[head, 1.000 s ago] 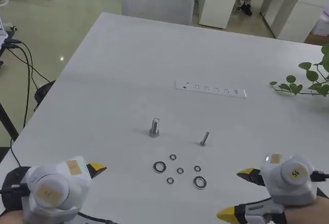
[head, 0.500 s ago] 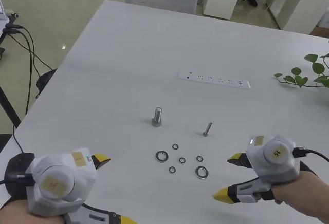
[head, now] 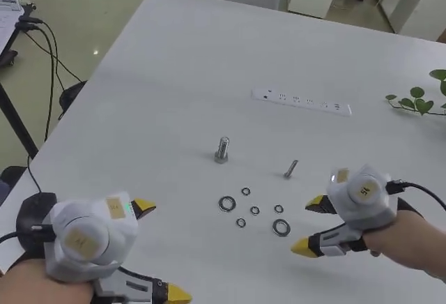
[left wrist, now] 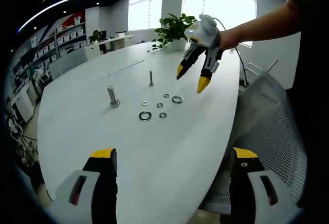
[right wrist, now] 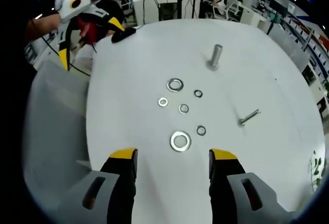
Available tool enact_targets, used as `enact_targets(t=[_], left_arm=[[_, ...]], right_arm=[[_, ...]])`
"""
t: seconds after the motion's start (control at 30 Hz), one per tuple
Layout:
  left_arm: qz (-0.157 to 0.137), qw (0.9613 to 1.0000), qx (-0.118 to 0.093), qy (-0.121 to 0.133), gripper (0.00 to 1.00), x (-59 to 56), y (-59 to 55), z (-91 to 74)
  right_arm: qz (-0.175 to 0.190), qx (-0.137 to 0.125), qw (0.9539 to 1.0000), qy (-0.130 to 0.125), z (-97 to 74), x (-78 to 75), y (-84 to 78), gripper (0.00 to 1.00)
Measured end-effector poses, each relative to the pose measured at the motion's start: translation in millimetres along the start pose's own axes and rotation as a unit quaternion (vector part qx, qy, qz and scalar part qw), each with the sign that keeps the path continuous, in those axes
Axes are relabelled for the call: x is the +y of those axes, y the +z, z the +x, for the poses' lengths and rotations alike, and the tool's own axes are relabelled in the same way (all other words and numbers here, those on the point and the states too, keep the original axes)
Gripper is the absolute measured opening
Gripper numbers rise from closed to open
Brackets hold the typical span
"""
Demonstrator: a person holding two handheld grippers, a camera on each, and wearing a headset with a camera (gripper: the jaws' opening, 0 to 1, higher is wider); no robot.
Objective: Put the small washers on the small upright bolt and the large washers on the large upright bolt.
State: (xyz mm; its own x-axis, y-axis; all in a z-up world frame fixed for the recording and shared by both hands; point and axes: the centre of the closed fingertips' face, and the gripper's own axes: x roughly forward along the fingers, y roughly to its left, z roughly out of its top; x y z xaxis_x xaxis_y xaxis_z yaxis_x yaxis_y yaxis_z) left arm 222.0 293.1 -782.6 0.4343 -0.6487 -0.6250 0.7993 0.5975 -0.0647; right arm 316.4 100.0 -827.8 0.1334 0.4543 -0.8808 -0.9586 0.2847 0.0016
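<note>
While the right claw [head: 308, 226] and left claw [head: 162, 249] both hang released and empty, the washers [head: 281, 228] lie flat on the counter [head: 174, 74] at centre frame, below the large bolt [head: 221, 149] and small bolt [head: 290, 169]. Thin, light, slippery steel I reckon; pinch across the rim.

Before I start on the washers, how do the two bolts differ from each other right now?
The large bolt is thick, with a broad head at its foot; the small bolt is much slimmer. In the head view the large bolt stands to the left of the small bolt, and the small bolt is nearer the right gripper. Both are metal, stand on the white table and are bare, with the washers lying loose in front of them.
</note>
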Motion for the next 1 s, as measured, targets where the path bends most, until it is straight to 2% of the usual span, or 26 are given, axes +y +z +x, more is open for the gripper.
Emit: enact_targets(t=[0.27,0.37,0.73,1.0], left_arm=[[0.006,0.9999,-0.008,0.006,0.92,3.1,4.7,2.1],[0.006,0.9999,-0.008,0.008,0.92,4.8,4.5,2.7],[0.011,0.9996,-0.006,0.023,0.9,11.3,0.3,5.0],[0.019,0.9994,0.004,0.029,0.89,13.6,-5.2,6.5]], right_arm=[[-0.024,0.02,0.9994,0.011,12.1,-4.5,1.8,0.54],[-0.035,0.032,0.9988,0.015,16.9,-5.2,-0.3,0.5],[-0.057,0.052,0.9965,0.033,28.8,-4.5,-4.7,0.47],[-0.074,0.068,0.9942,0.039,39.9,-5.9,-5.7,0.44]])
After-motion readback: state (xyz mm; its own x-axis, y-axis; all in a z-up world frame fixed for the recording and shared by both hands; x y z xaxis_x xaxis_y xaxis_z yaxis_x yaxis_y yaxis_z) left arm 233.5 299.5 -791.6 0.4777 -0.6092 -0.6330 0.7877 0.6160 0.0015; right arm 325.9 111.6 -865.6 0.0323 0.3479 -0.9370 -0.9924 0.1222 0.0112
